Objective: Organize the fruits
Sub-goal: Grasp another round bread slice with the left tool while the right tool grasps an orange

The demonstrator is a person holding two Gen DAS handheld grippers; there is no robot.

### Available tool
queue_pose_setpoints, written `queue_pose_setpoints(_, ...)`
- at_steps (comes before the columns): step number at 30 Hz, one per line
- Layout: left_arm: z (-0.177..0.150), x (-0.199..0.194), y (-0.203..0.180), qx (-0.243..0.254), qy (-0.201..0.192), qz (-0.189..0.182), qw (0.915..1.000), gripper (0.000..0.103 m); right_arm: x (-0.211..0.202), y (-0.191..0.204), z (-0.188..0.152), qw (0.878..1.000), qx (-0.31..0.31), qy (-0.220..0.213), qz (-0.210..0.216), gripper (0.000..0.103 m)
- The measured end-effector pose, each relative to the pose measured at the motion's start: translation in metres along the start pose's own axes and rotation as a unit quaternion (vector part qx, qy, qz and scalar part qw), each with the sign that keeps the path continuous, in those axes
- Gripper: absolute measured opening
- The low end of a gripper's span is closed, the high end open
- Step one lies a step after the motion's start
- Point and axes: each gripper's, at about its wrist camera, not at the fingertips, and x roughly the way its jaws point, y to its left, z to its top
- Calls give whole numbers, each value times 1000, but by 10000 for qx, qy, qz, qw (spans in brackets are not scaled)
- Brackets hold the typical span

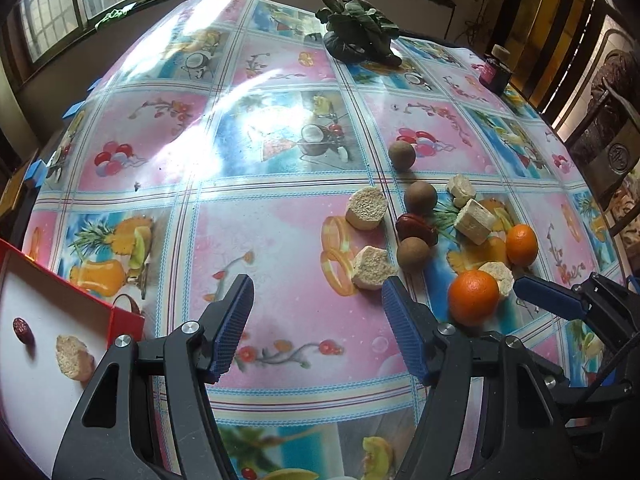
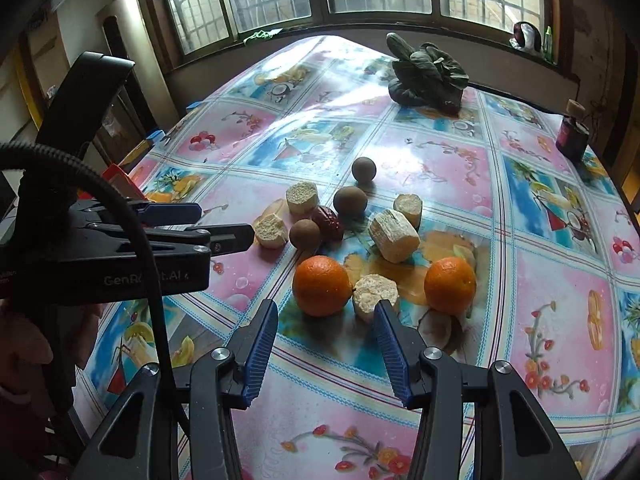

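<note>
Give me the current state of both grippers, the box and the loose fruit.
left gripper: open, empty
right gripper: open, empty, behind the near orange
red box: open, holding one date and one pale chunk
far orange: loose on the table
brown round fruits: three, loose on the table

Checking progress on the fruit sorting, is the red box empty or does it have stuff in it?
Not empty. The red box holds a date and a pale chunk on its white floor.
</note>
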Motion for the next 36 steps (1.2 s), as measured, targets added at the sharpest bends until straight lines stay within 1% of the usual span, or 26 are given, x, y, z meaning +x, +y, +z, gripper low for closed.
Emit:
queue_pose_setpoints(3,4,8,-3,14,57,-14,10000,67,4,3,8,9995,-309,-7,25,49)
queue_pose_setpoints(5,6,10,-4,15,47,-56,10000,67,10,7,11,9984,-559,51,-2,49)
queue_pose_setpoints(8,10,12,-8,116,16,-6,9999,67,20,12,13,9965,-820,169,-1,49)
queue_pose_setpoints(10,12,14,-10,151,58,-39,9999,67,22,17,13,9944,-1034,146,-164,44)
queue_pose_setpoints(11,12,14,-10,159,90,-118,9998,67,23,19,13,9931,-1134,146,-257,39)
queue_pose_setpoints(12,12,13,-11,161,83,-223,9996,67,23,20,12,9922,-1194,162,-308,37)
queue_pose_setpoints(16,14,14,-13,160,69,-307,9994,67,20,15,12,9936,-1094,164,-235,37)
queue_pose_setpoints(20,14,23,-12,155,128,-258,9995,66,19,16,11,9932,-1105,186,-322,35)
queue_pose_setpoints(21,13,22,-13,218,39,-190,9996,60,18,16,10,9933,-1087,189,-337,35)
queue_pose_setpoints(22,13,23,-14,301,0,-73,9995,45,18,15,11,9937,-1045,193,-345,35)
queue_pose_setpoints(23,12,23,-14,354,-38,24,9994,38,17,13,11,9942,-1001,192,-340,35)
queue_pose_setpoints(24,13,22,-11,318,-38,-57,9995,28,17,12,11,9947,-953,187,-330,35)
queue_pose_setpoints(25,14,22,-8,254,-19,-107,9996,26,16,11,11,9953,-893,175,-318,35)
queue_pose_setpoints(27,13,20,-4,141,19,-211,9997,26,14,7,11,9967,-755,155,-240,35)
queue_pose_setpoints(32,7,6,0,68,-93,-126,9999,26,9,8,11,9981,-599,65,-85,34)
queue_pose_setpoints(36,4,-12,3,52,-253,73,9996,26,4,14,12,9984,-553,-27,-61,34)
